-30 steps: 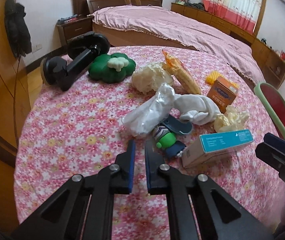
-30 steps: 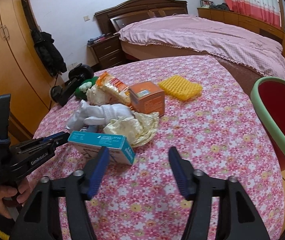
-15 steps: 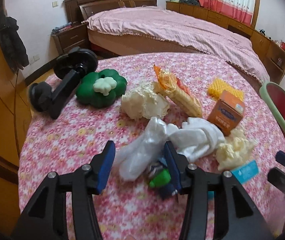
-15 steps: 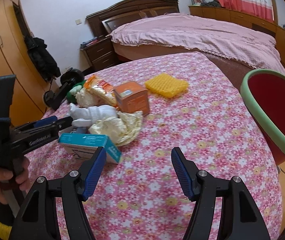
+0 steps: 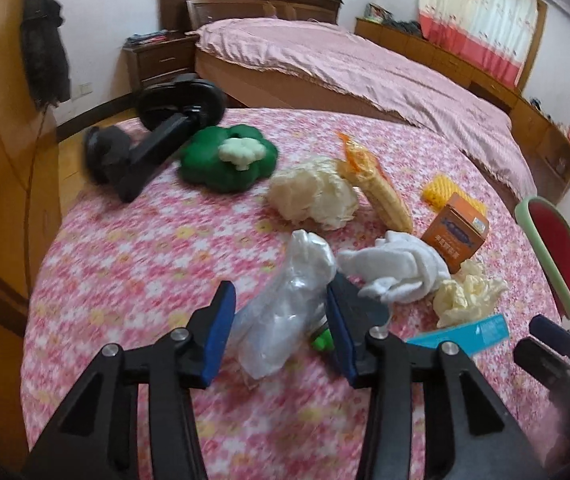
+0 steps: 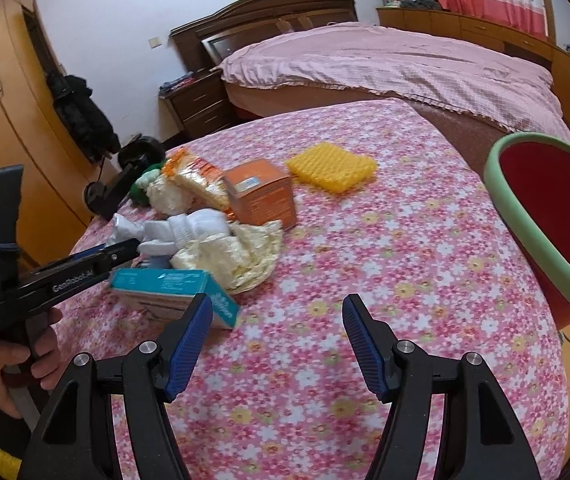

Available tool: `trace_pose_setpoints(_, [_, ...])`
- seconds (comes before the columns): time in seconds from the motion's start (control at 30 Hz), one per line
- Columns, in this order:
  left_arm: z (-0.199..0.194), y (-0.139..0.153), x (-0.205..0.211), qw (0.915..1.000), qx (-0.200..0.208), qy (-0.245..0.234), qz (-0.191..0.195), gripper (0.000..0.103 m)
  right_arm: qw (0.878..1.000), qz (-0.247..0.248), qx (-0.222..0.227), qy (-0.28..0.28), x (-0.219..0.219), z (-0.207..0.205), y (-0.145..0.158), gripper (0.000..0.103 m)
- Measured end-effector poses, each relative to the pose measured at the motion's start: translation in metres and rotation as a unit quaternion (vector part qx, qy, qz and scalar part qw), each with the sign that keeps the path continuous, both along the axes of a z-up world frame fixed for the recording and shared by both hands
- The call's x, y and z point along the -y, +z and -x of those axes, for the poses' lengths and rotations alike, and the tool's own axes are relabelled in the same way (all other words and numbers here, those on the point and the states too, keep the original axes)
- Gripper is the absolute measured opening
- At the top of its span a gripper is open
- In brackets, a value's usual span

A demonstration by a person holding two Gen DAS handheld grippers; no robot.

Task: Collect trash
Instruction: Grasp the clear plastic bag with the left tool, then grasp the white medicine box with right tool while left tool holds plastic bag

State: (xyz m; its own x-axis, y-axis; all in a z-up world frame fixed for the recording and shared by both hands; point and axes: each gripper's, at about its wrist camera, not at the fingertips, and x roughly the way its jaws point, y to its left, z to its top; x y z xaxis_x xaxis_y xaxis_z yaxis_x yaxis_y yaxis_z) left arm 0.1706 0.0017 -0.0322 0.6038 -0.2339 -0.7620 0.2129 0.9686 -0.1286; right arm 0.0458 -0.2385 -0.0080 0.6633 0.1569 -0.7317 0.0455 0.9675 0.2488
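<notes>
A crumpled clear plastic bag [image 5: 289, 300] lies on the flowered tablecloth [image 5: 145, 264] between the jaws of my left gripper [image 5: 279, 296]. The jaws are closing, their blue pads close beside the bag's sides without a clear squeeze. Just past the bag lie a white sock [image 5: 397, 272], a cream wrapper [image 5: 465, 296], an orange box [image 5: 455, 232] and a teal box [image 6: 173, 292]. My right gripper [image 6: 276, 300] hovers open over bare cloth, with the teal box just to its left. A red bin with a green rim [image 6: 545, 208] stands at the table's right edge.
Farther back lie a crumpled paper ball [image 5: 313, 196], an orange snack wrapper [image 5: 377, 188], a yellow foam net [image 6: 331, 166], a green flower-shaped toy [image 5: 227, 158] and a black stand [image 5: 153, 140]. A small green figure [image 5: 323, 340] peeks out beside the bag. A bed stands behind the table.
My left gripper opened from shut and moved forward so that the plastic bag now sits between its jaws. The right gripper stayed open and almost still.
</notes>
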Motion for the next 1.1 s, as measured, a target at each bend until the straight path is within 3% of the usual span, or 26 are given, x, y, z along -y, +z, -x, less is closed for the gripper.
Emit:
trace_pose_setpoints(0.53, [0.06, 0.0, -0.049, 0.9989, -0.003, 0.042, 0.019, 0.046, 0.993, 0.001, -0.004, 0.115, -0.066, -0.035, -0.01, 0.071])
trace_pose_setpoints(0.87, [0.074, -0.004, -0.059, 0.998, -0.007, 0.059, 0.023, 0.046, 0.979, -0.006, -0.004, 0.204, -0.104, -0.01, -0.01, 0.07])
trace_pose_setpoints(1.1, [0.083, -0.006, -0.069, 0.9967, -0.011, 0.075, 0.029, 0.046, 0.977, 0.055, 0.012, 0.205, -0.113, -0.009, -0.002, 0.07])
